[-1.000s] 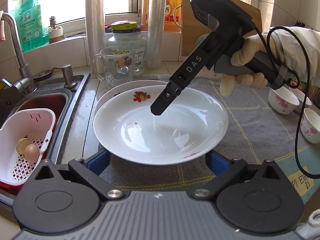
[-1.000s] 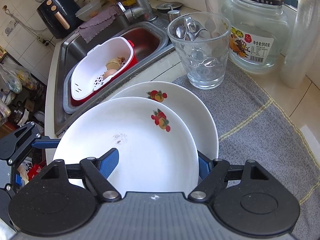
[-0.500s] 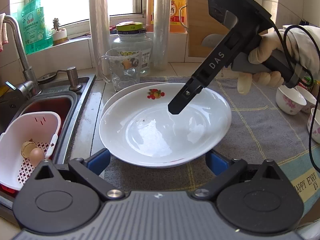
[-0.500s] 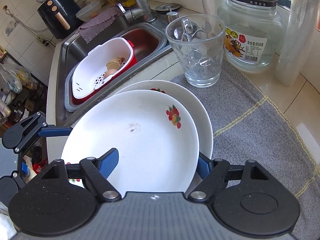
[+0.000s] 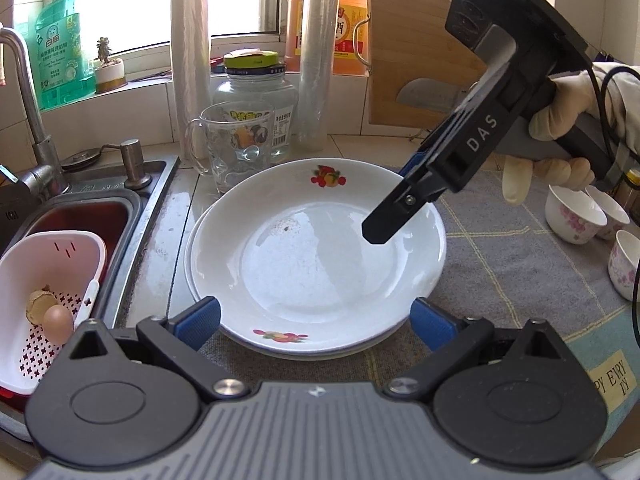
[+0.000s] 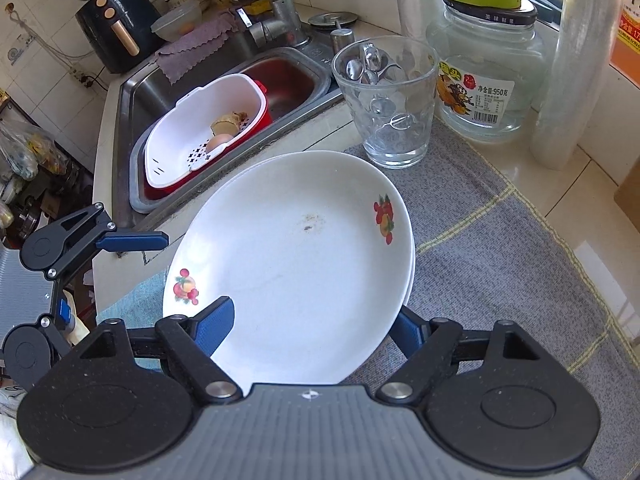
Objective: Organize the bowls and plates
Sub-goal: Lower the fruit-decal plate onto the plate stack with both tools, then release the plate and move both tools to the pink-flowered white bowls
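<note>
A white plate with fruit prints point(image 5: 304, 256) point(image 6: 292, 264) lies stacked on a second white plate point(image 5: 320, 354) point(image 6: 409, 288) on the grey mat. My right gripper point(image 5: 384, 232) point(image 6: 312, 324) is open, one finger above the plate's right side and the other below its rim. My left gripper point(image 5: 316, 320) is open at the stack's near edge, its blue pads either side of the rim without touching; it also shows in the right wrist view point(image 6: 120, 264). Small floral bowls point(image 5: 574, 214) stand at the far right.
A glass mug with spoons point(image 6: 386, 104) and a glass jar point(image 6: 486, 64) stand behind the plates. The sink point(image 5: 76, 216) on the left holds a white colander with egg shells point(image 5: 44, 292). Plastic rolls point(image 5: 190, 64), an oil bottle and a wooden board line the back.
The top plate has come down from a tilted, offset position to lie squarely on the lower plate. The right gripper has moved right and back; the left gripper has drawn back.
</note>
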